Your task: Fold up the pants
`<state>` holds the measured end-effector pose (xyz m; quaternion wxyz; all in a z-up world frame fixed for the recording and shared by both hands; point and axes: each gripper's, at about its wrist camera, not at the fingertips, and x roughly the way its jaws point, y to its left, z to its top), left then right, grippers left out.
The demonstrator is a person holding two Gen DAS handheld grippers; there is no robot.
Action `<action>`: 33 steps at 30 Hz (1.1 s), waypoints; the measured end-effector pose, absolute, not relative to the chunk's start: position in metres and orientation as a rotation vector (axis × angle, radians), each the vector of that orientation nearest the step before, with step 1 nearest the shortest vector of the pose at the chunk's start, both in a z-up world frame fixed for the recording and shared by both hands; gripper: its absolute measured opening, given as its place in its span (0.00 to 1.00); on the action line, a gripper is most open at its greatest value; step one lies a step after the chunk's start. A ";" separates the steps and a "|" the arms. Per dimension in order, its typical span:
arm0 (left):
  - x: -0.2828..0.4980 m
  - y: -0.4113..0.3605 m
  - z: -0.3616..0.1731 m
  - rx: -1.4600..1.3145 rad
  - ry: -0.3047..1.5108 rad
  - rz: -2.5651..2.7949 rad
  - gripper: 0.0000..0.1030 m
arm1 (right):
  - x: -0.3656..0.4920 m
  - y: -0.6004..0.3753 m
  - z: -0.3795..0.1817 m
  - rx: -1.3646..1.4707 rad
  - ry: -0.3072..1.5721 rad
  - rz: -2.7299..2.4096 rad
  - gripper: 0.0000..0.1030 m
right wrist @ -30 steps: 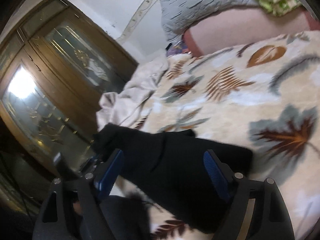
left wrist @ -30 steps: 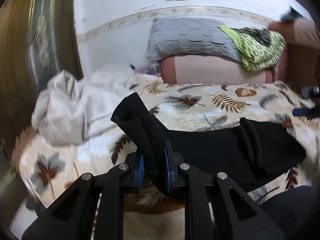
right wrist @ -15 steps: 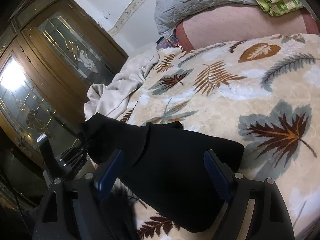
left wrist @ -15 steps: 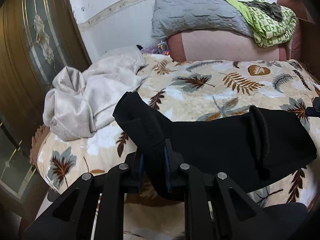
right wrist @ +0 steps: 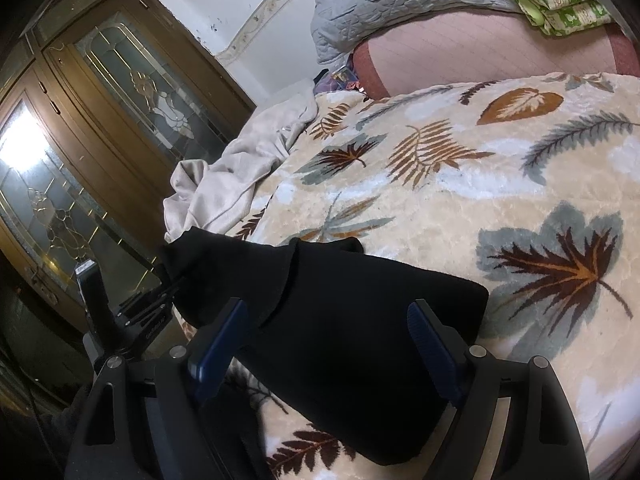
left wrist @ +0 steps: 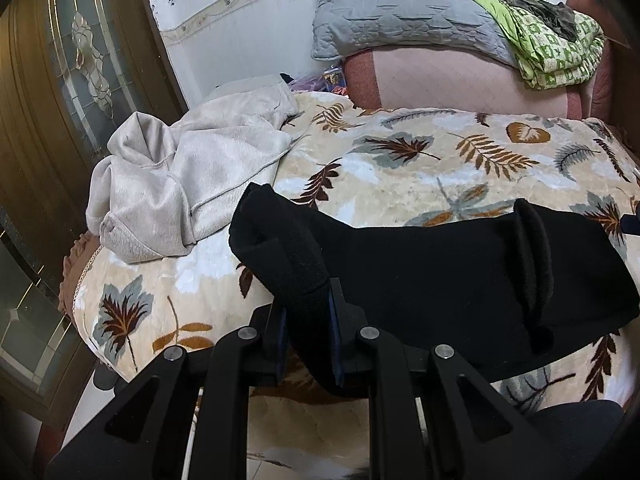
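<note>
The black pants (left wrist: 432, 280) lie folded across the near edge of a leaf-patterned bed blanket (left wrist: 420, 168). My left gripper (left wrist: 308, 320) is shut on the pants' left end, which stands up bunched between the pads. In the right wrist view the pants (right wrist: 352, 340) lie under and between the fingers of my right gripper (right wrist: 324, 344), which is open and holds nothing. The left gripper (right wrist: 156, 300) shows there at the pants' far left end.
A crumpled beige garment (left wrist: 180, 184) lies on the bed's left side. A grey pillow (left wrist: 404, 20), a pink bolster (left wrist: 440, 80) and green bedding (left wrist: 548, 40) sit at the head. A wooden glass-door wardrobe (right wrist: 80, 160) stands close on the left.
The left gripper has lowered slightly with the pants' end still clamped. The right gripper stays open over the pants' right end. The views have steadied.
</note>
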<state>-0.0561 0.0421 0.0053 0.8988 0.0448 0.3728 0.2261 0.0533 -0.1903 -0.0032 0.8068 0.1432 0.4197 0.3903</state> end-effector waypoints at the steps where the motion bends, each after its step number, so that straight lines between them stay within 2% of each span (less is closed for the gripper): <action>1: -0.056 0.043 0.005 0.094 0.773 0.468 0.14 | 0.053 -0.190 -0.003 0.307 0.898 0.836 0.81; 10: -0.059 0.037 -0.002 0.178 0.750 0.485 0.14 | 0.053 -0.191 -0.003 0.311 0.893 0.834 0.81; 20: -0.071 -0.013 0.000 0.695 0.576 0.424 0.14 | 0.054 -0.197 0.003 0.395 0.886 0.896 0.81; 26: -0.075 -0.036 0.023 0.891 0.489 0.292 0.14 | 0.061 -0.206 0.002 0.581 0.911 0.989 0.81; 33: -0.084 -0.091 0.041 1.091 0.416 0.070 0.14 | 0.075 -0.212 0.009 0.831 0.913 1.132 0.87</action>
